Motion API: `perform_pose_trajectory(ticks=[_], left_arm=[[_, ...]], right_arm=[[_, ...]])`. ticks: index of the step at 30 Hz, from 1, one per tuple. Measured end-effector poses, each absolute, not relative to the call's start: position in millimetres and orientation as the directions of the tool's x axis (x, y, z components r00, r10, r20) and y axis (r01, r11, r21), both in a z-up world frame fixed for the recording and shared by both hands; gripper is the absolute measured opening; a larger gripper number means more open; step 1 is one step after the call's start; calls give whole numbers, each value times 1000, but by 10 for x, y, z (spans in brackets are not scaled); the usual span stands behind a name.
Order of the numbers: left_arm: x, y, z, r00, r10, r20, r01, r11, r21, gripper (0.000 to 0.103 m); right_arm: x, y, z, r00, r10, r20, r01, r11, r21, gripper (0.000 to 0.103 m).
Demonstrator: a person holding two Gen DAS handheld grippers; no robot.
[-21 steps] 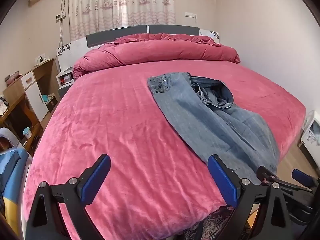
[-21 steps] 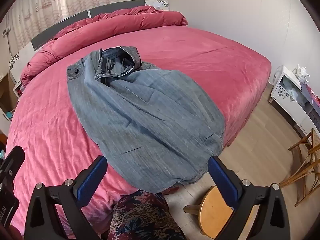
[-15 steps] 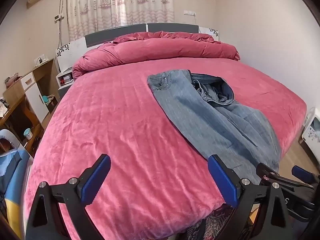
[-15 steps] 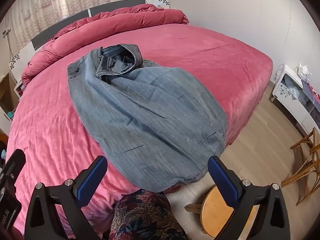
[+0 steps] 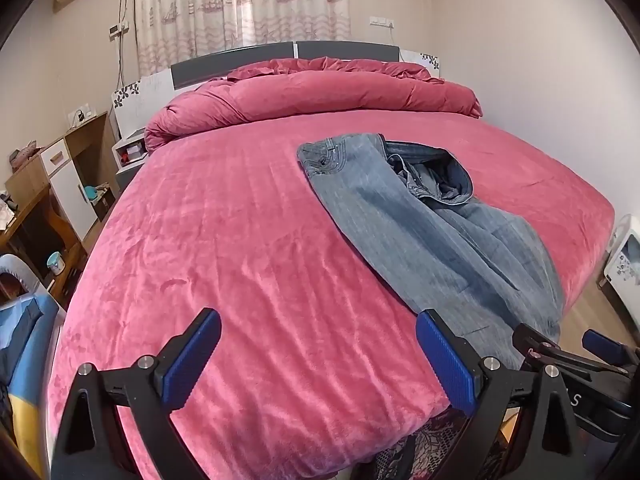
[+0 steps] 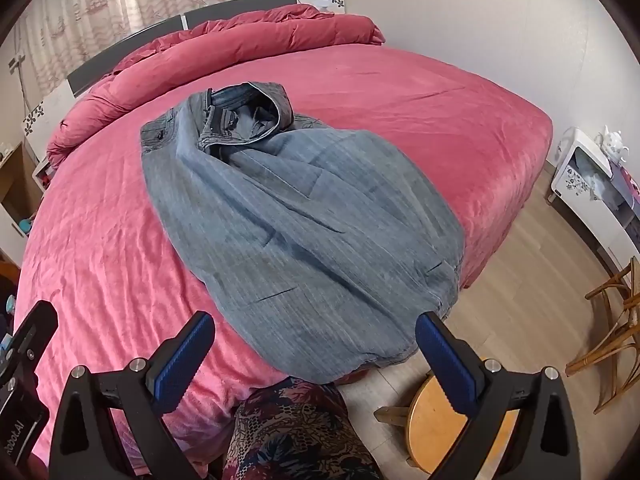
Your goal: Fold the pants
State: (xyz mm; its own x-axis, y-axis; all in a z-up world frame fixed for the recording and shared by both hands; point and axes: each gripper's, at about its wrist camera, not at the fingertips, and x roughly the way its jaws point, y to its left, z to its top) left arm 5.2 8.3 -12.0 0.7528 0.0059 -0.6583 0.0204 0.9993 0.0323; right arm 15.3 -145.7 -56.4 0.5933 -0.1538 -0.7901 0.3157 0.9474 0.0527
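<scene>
Lighting was soft, even and fairly bright; shadows were faint. Fisheye bending and dark vignetting marked the corners. Focus was sharp.

Pants (image 6: 288,216) on the bed (image 6: 420,112), hems over its near edge, duvet (image 6: 224,48) behind.

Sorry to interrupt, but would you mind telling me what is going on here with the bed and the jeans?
A person stands at the foot of a pink bed, holding a two-finger gripper in each hand. A pair of blue jeans lies spread on it, waistband towards the rolled duvet, legs over the near edge. The left gripper and right gripper are both open and empty; folding has not begun.
</scene>
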Motion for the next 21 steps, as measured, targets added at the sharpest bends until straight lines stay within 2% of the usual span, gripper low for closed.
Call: perform_pose_trajectory(ticks=[21], left_arm=[[55, 111, -178, 738, -3, -675, 16, 1000, 13, 99]], right_arm=[[190, -1440, -603, 587, -123, -800, 287, 956, 64, 102]])
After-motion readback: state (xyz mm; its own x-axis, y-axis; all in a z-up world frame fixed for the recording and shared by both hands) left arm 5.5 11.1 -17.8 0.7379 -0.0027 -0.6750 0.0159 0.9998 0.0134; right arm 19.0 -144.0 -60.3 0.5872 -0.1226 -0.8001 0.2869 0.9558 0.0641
